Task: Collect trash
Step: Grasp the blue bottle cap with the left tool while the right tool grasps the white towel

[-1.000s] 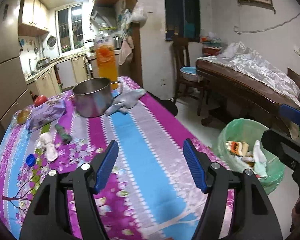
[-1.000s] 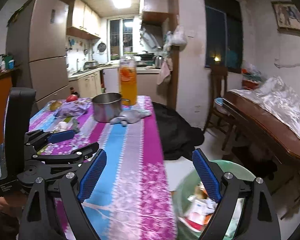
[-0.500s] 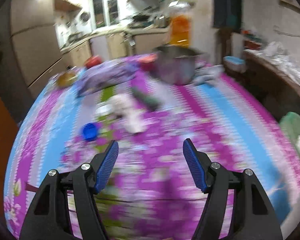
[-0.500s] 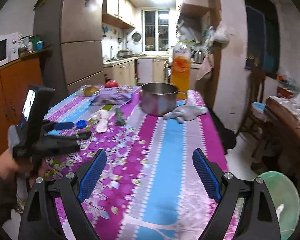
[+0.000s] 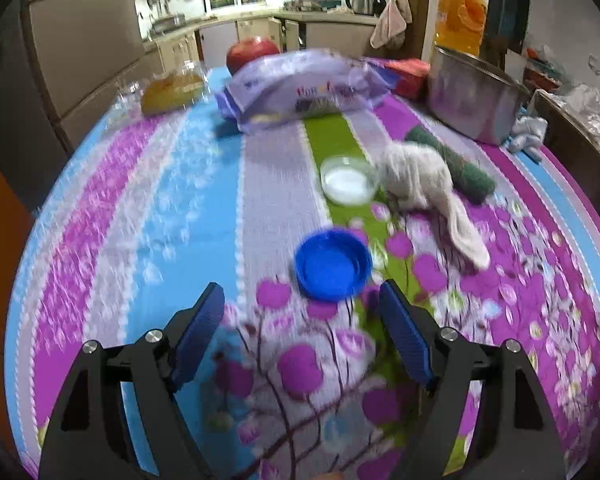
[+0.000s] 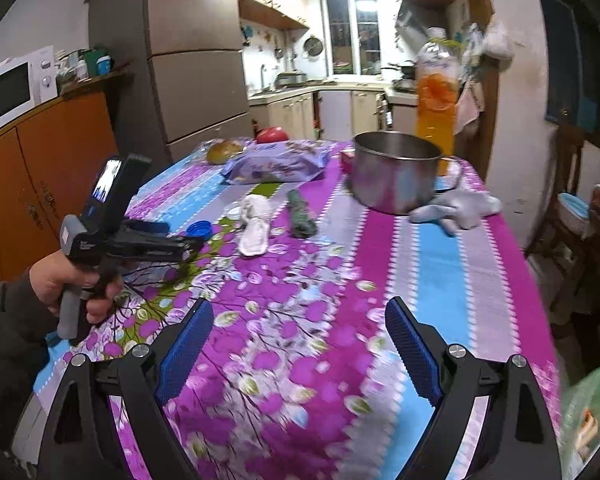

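A blue bottle cap [image 5: 333, 265] lies on the flowered tablecloth [image 5: 180, 216] just ahead of my left gripper [image 5: 302, 332], which is open and empty. Beyond it lie a clear round lid [image 5: 349, 180], a crumpled white tissue [image 5: 424, 188] and a dark green roll [image 5: 452, 166]. The right wrist view shows the left gripper [image 6: 180, 244] near the cap [image 6: 200, 229], with the tissue [image 6: 255, 226] and the green roll [image 6: 300, 216] behind. My right gripper [image 6: 300, 344] is open and empty over the table's near part. The green-lined trash bin [image 6: 592, 408] stands at the lower right.
A purple snack bag [image 5: 304, 88], a steel pot [image 5: 472, 96], an orange juice bottle [image 5: 462, 8], a red apple [image 5: 252, 50] and a grey glove [image 6: 456, 208] sit at the far end. An orange cabinet [image 6: 40, 160] stands left of the table.
My left gripper has swung from the bin side to the table's left and closed in on the blue cap. My right gripper has turned from the bin toward the table.
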A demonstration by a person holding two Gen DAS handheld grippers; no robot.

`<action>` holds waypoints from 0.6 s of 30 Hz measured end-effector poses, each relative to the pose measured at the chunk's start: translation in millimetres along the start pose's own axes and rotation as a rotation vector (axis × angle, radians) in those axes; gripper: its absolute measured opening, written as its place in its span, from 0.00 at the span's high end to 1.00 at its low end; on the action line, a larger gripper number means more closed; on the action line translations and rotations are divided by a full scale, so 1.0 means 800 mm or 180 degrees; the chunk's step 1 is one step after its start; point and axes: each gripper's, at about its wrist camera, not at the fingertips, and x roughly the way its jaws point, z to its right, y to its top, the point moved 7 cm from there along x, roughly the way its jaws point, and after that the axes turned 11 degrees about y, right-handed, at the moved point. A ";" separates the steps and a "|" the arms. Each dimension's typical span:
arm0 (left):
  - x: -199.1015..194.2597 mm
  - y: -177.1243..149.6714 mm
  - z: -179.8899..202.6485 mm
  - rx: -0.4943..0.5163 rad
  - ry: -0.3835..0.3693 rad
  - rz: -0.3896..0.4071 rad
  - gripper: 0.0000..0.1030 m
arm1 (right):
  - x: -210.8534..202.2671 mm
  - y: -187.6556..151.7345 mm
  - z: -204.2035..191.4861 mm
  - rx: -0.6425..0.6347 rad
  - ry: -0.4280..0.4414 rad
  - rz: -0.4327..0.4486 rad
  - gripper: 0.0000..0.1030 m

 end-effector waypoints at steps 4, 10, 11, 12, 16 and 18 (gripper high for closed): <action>0.014 0.006 0.001 -0.0035 -0.0019 -0.0104 0.26 | 0.040 0.009 -0.006 0.0002 0.0168 -0.0098 0.15; 0.009 0.007 -0.004 -0.0109 -0.0043 -0.0076 0.63 | 0.099 0.032 -0.018 -0.0112 0.0361 -0.0220 0.27; 0.008 0.005 -0.007 -0.0137 -0.0029 -0.0078 0.63 | 0.107 0.037 -0.018 -0.0143 0.0380 -0.0237 0.31; 0.007 0.005 -0.009 -0.0164 -0.0024 -0.0085 0.63 | 0.120 0.044 -0.021 -0.0192 0.0409 -0.0273 0.33; 0.007 0.003 -0.022 -0.0305 -0.0061 -0.0118 0.63 | 0.175 0.072 -0.028 -0.0321 0.0513 -0.0378 0.35; 0.008 0.002 -0.025 -0.0342 -0.0078 -0.0124 0.63 | 0.203 0.084 -0.028 -0.0370 0.0524 -0.0438 0.35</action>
